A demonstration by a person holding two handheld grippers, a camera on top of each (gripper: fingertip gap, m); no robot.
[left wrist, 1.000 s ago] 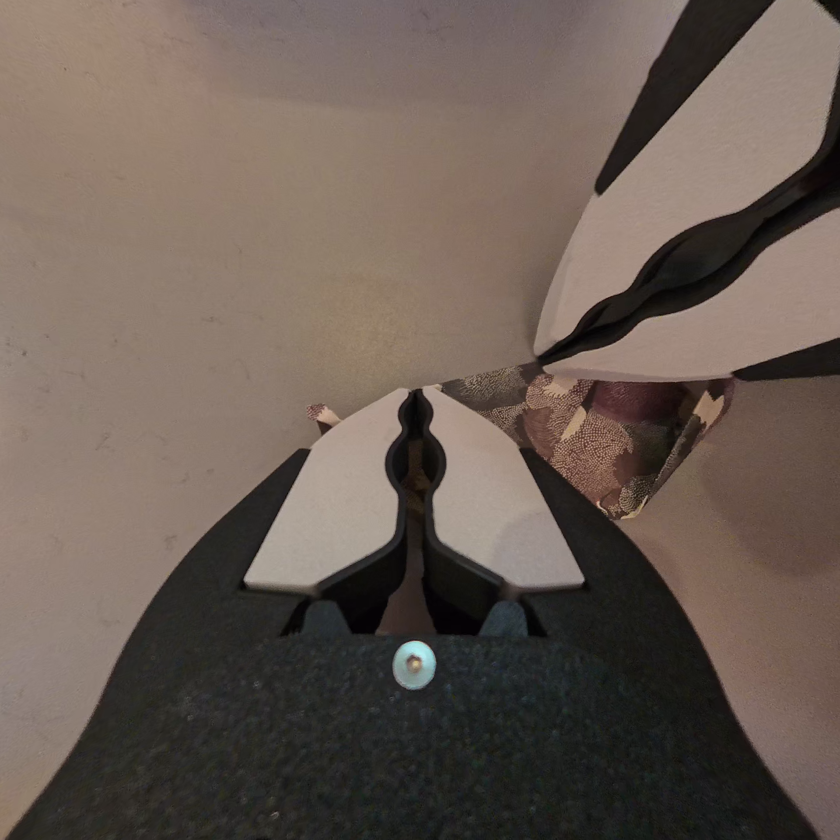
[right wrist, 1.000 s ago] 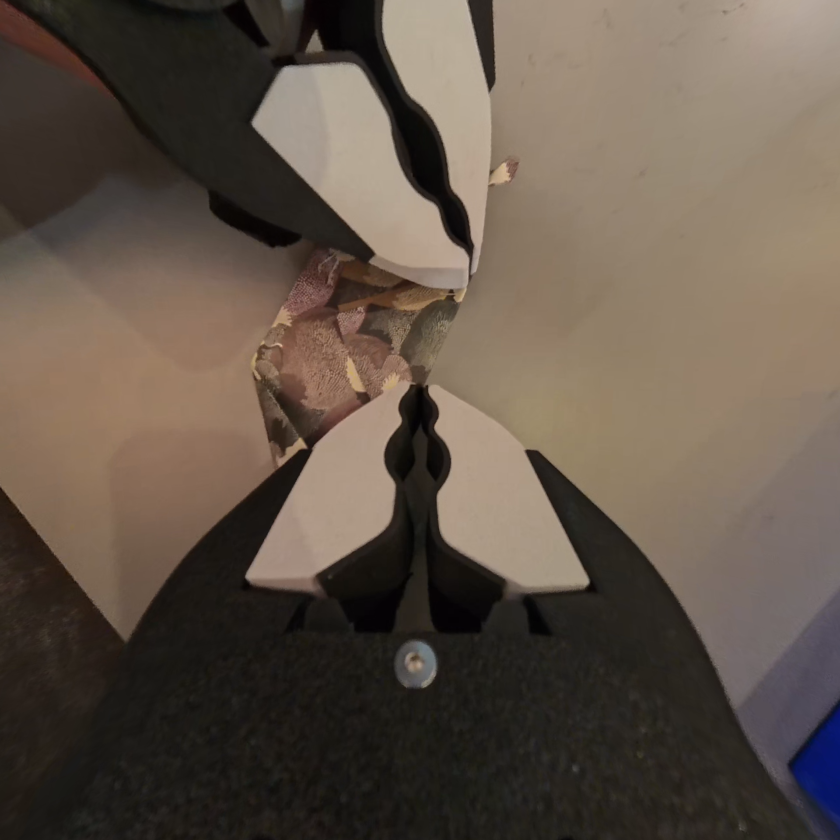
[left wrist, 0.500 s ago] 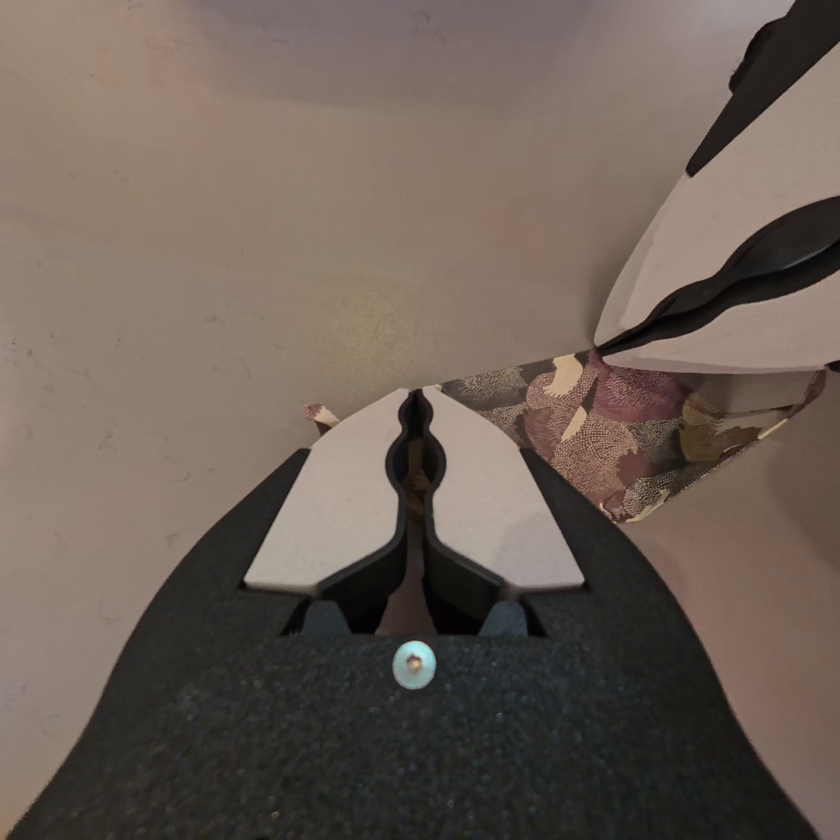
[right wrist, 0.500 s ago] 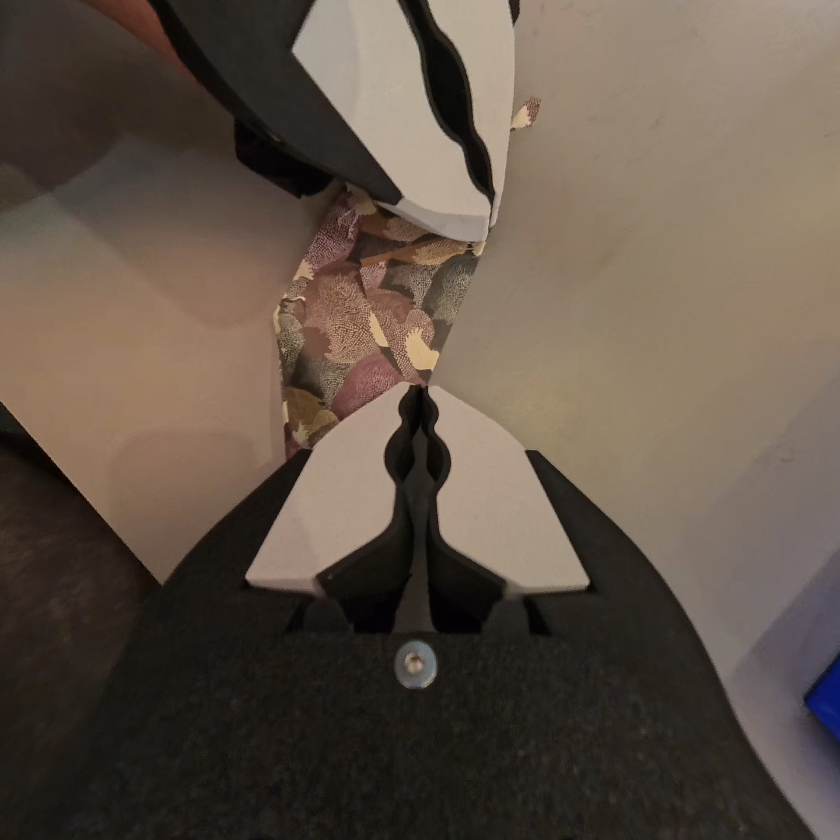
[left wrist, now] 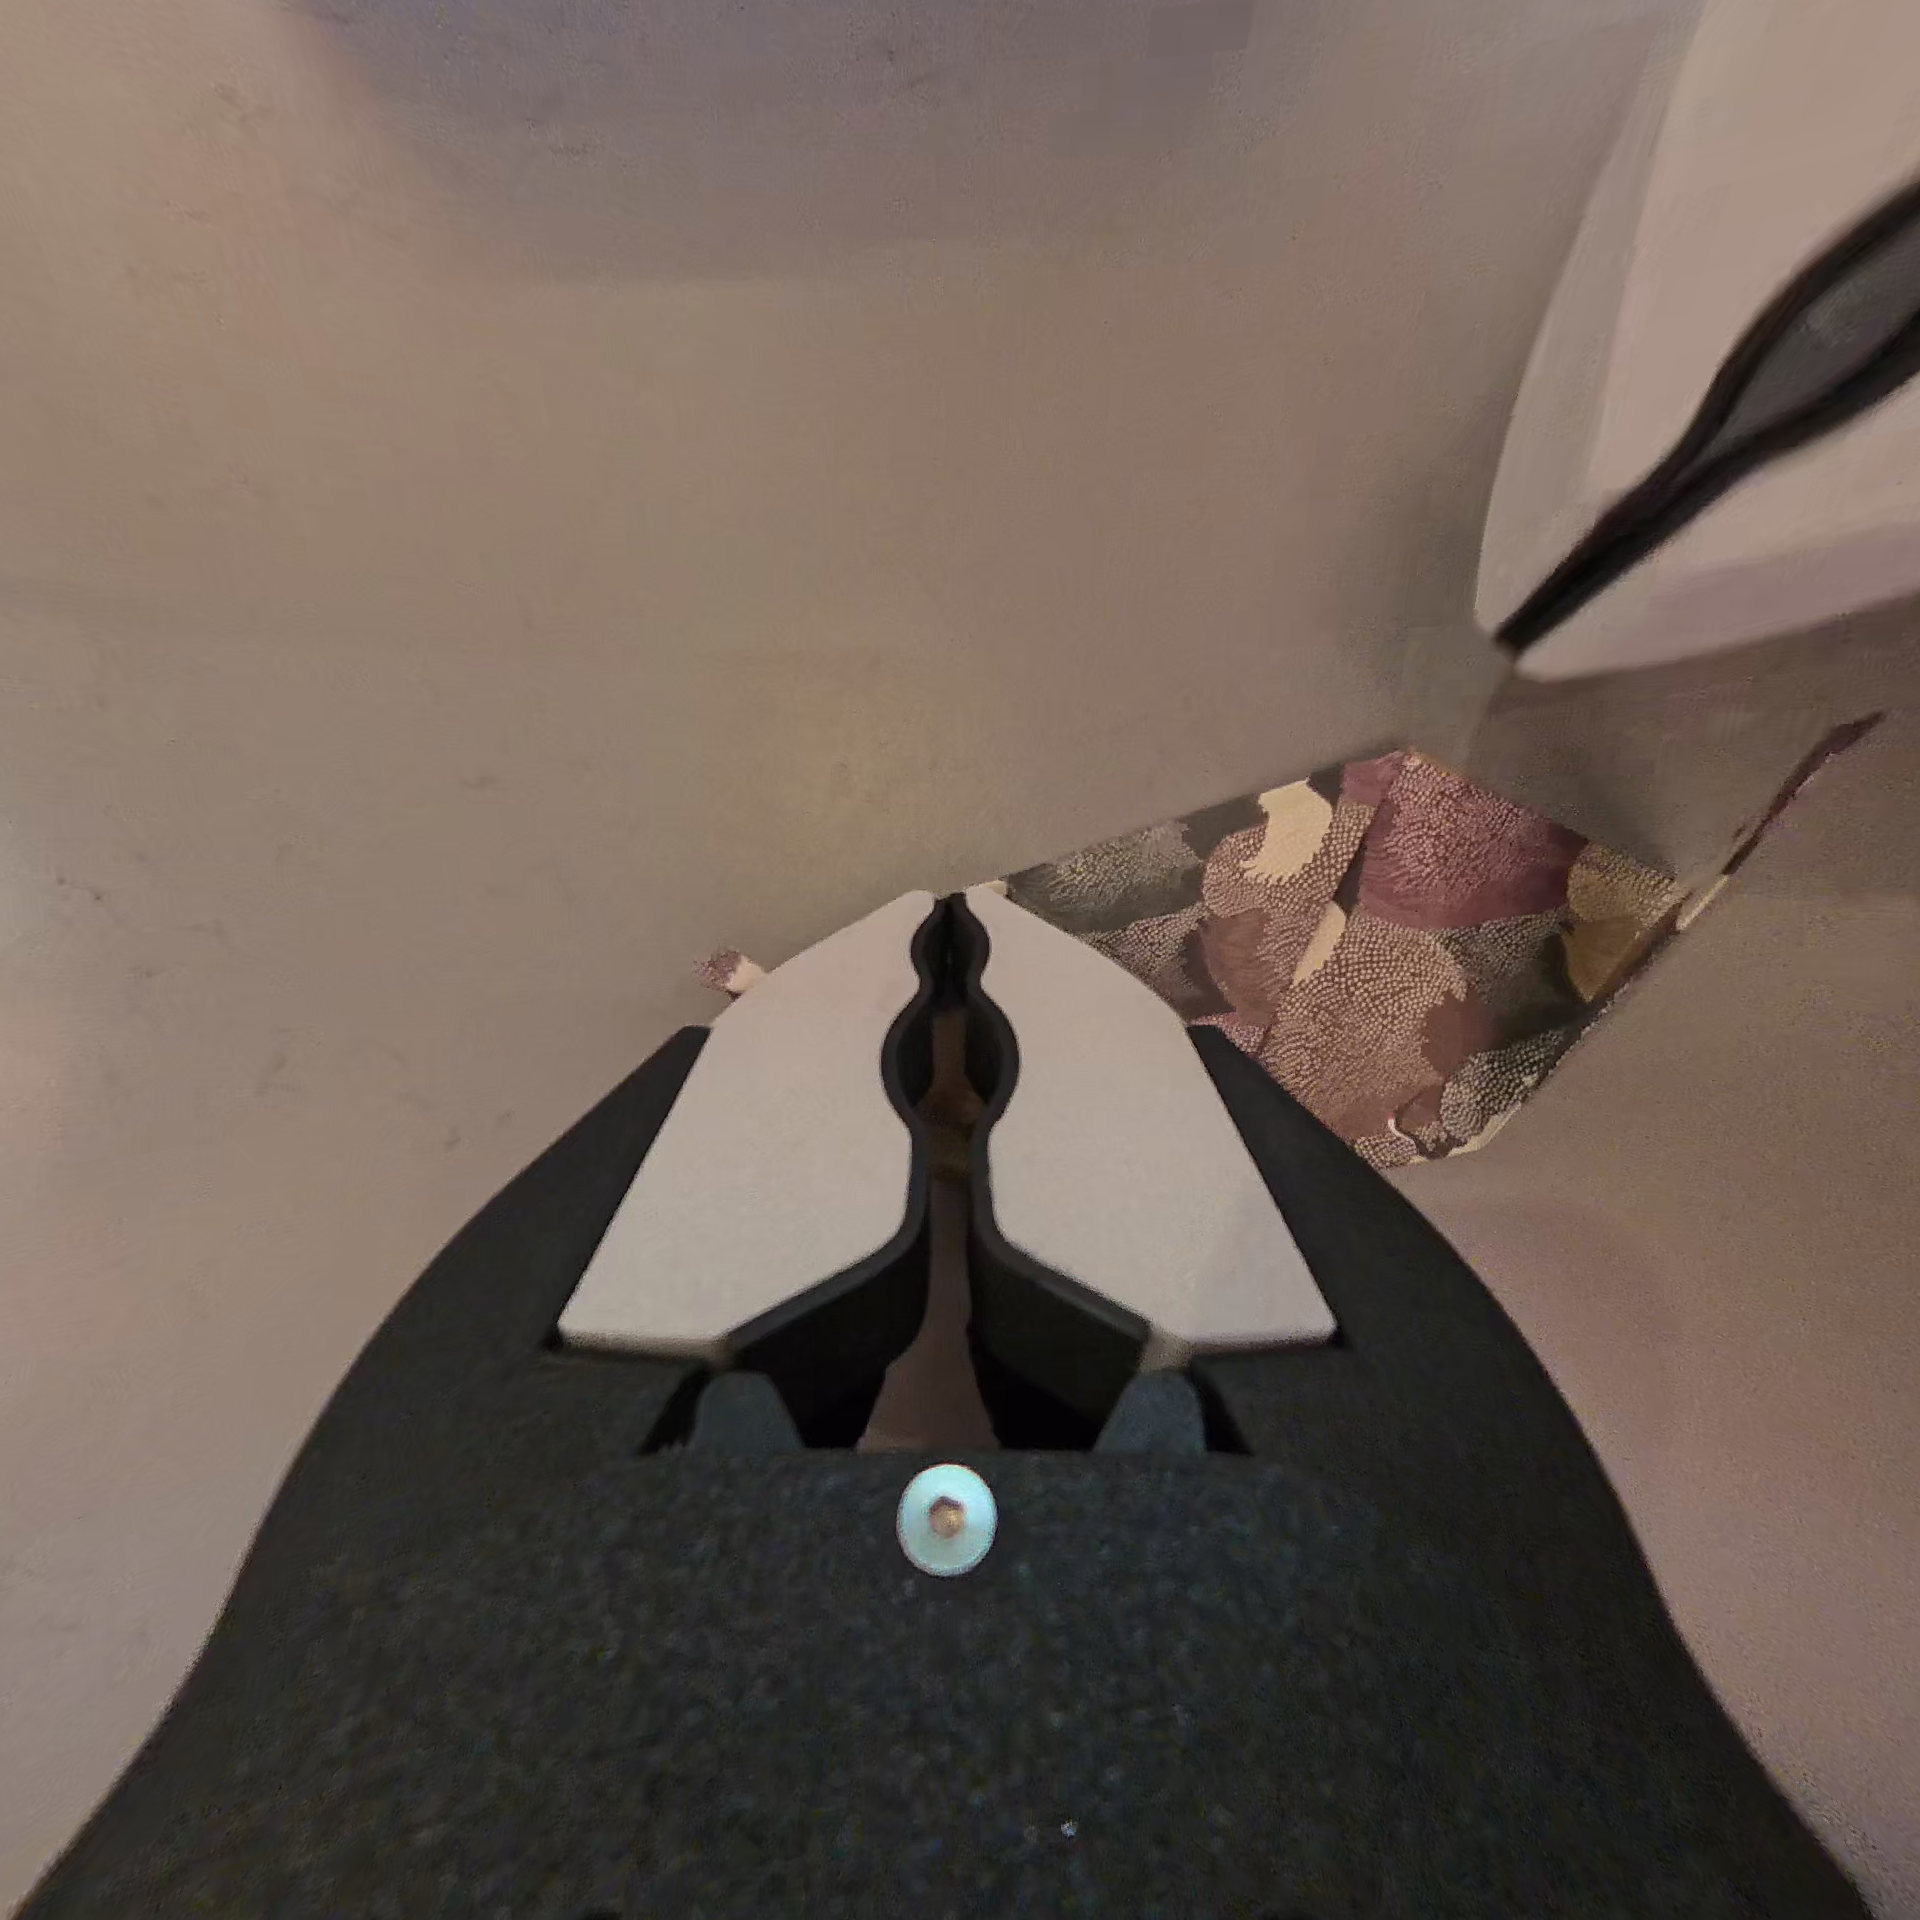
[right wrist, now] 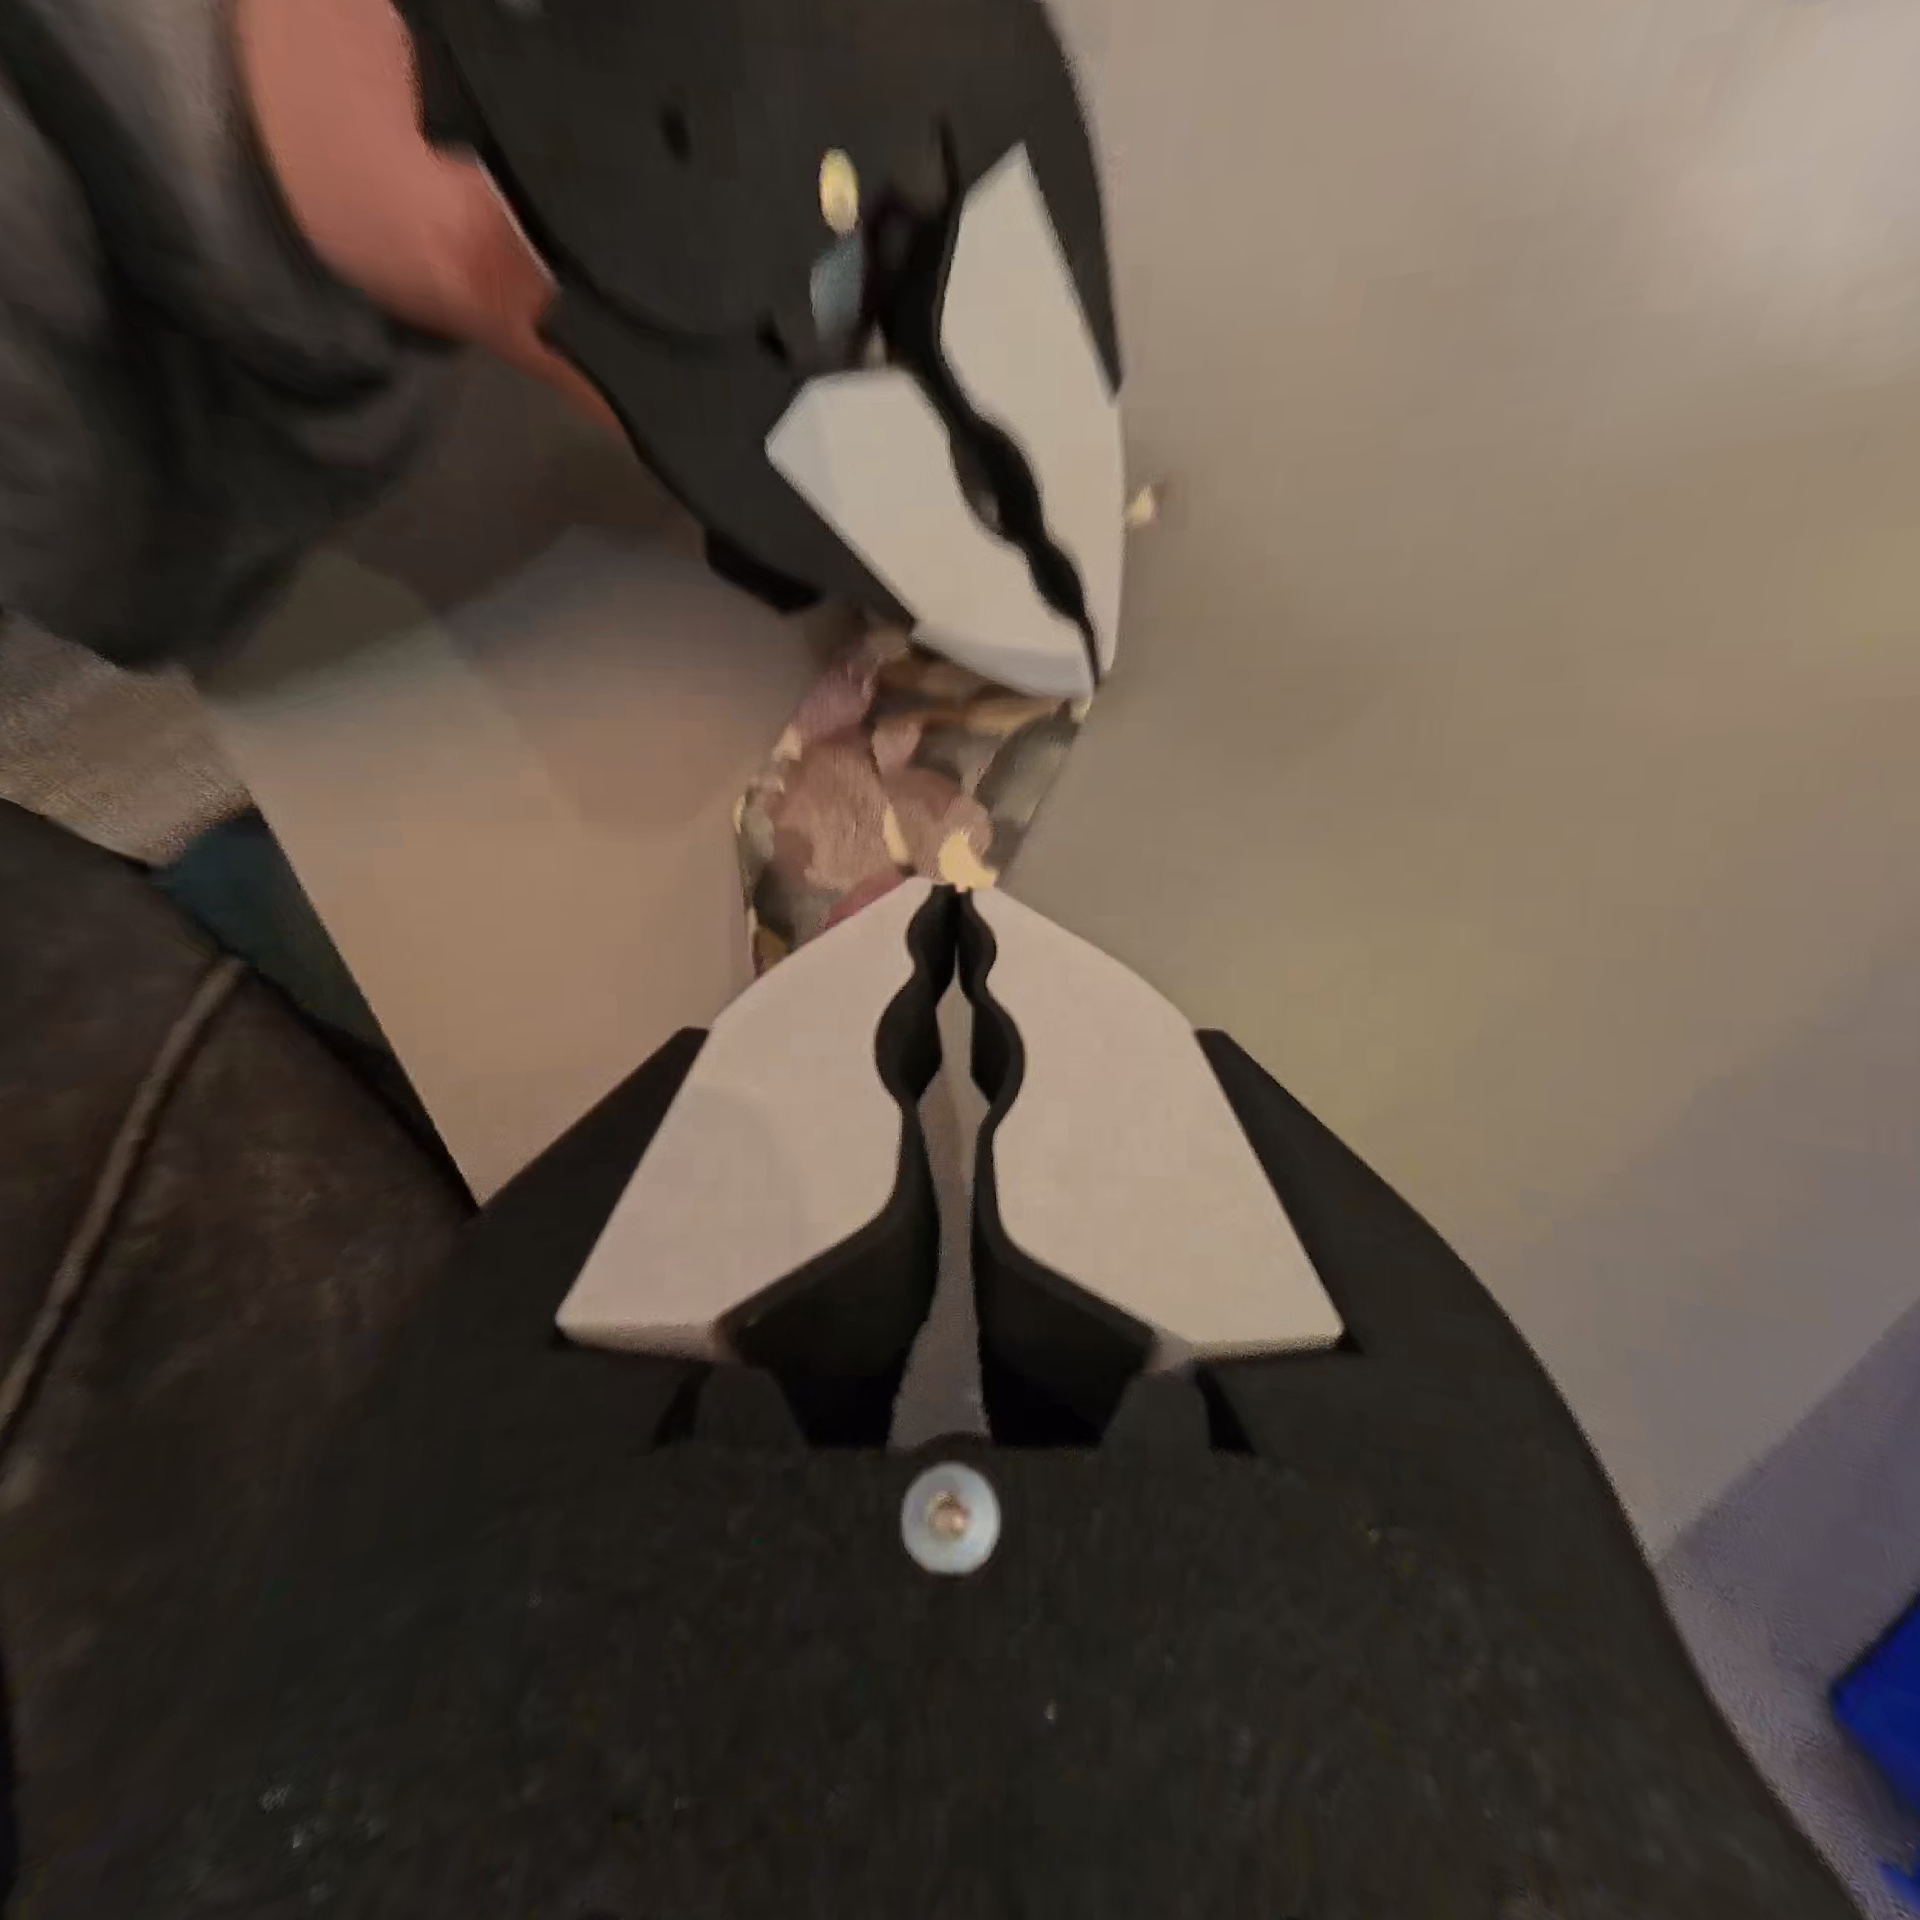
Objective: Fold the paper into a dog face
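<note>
Left tongs point(left wrist: 951, 902) pressed together, pinching the near end of the paper point(left wrist: 1382, 956); a small patterned tip pokes out on the far side of the fingers. Right tongs point(right wrist: 954, 896) look pressed together at the tips, right at the paper's opposite corner; whether that corner is actually clamped or only touched cannot be told, view is blurred. In the left wrist view the right tongs point(left wrist: 1507, 634) sit above and clear of the sheet's raised flap, so contact stays uncertain.

Paper is a folded, patterned piece in purple, grey and cream, lying on the pale surface point(left wrist: 520, 623) between the 2 tools, 1 edge lifted off it.

Handling judgement: very light, thin, limp away from creases, stiffer along the folded edges. Slides easily on the smooth surface, so 1 end needs pinning while the other is worked. Tears or crumples if pulled hard. Best hold: corners or folded edges, shallow pinch, not the middle of a flap.

A person's hand point(right wrist: 416, 239) grips the left tool, blurred.
</note>
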